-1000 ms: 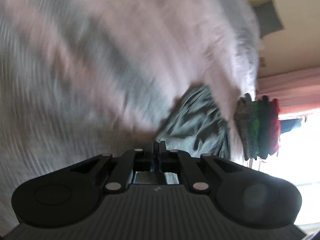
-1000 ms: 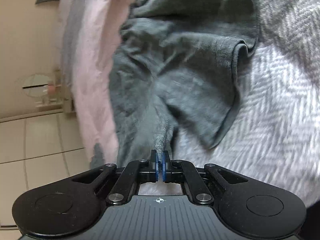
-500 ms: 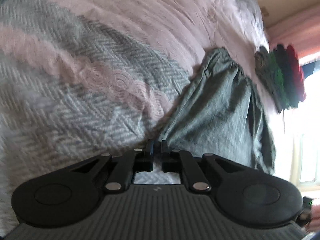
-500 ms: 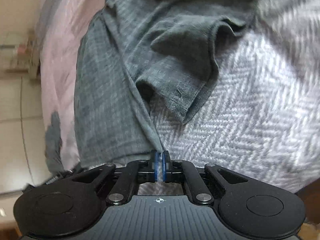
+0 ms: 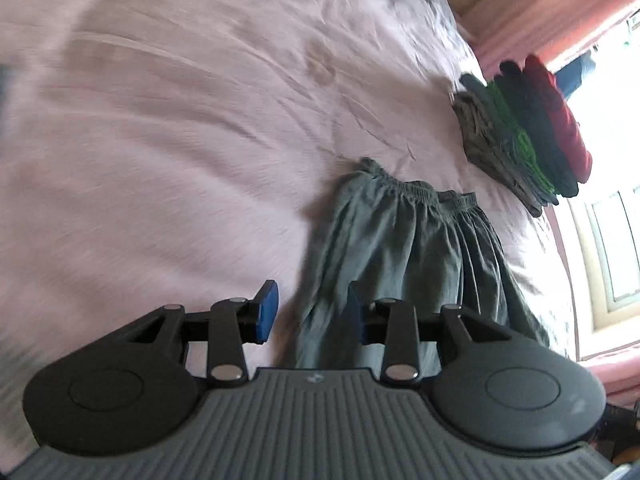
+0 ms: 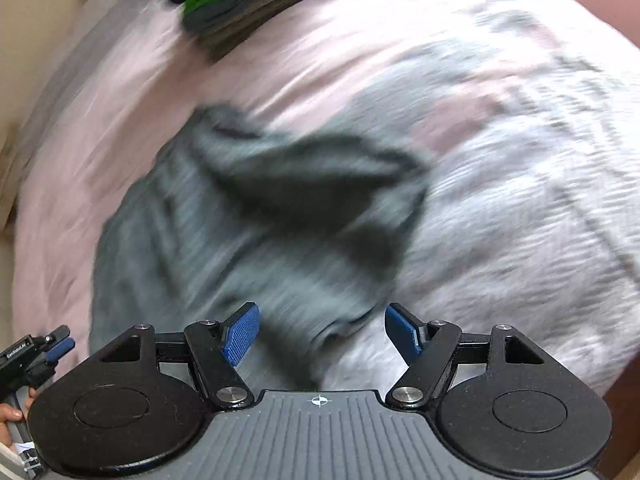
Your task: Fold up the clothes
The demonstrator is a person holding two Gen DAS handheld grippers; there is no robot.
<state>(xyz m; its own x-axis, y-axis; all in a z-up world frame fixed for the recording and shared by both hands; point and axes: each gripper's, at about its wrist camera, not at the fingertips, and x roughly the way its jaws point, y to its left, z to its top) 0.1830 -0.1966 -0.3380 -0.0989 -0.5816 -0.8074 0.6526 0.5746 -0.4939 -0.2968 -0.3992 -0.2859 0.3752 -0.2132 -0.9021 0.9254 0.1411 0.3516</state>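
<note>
A grey garment (image 5: 404, 248) with an elastic waistband lies spread on the pink and grey bedcover (image 5: 180, 120). My left gripper (image 5: 310, 312) is open just above the garment's near edge, its blue pads apart with nothing between them. In the right wrist view the same grey garment (image 6: 260, 216) lies blurred on the bedcover (image 6: 520, 200), one flap folded over. My right gripper (image 6: 322, 332) is open over the garment's near hem, holding nothing.
A stack of folded clothes (image 5: 524, 136) in grey, green, dark and red sits on the bed's far side near a bright window (image 5: 616, 240); the folded stack (image 6: 256, 4) also shows in the right wrist view. The other gripper (image 6: 36, 356) and a hand appear at the lower left there.
Both grippers were shut on the grey garment's edge and have opened, letting it drop flat on the bed. Both views have swung toward the clothes stack.
</note>
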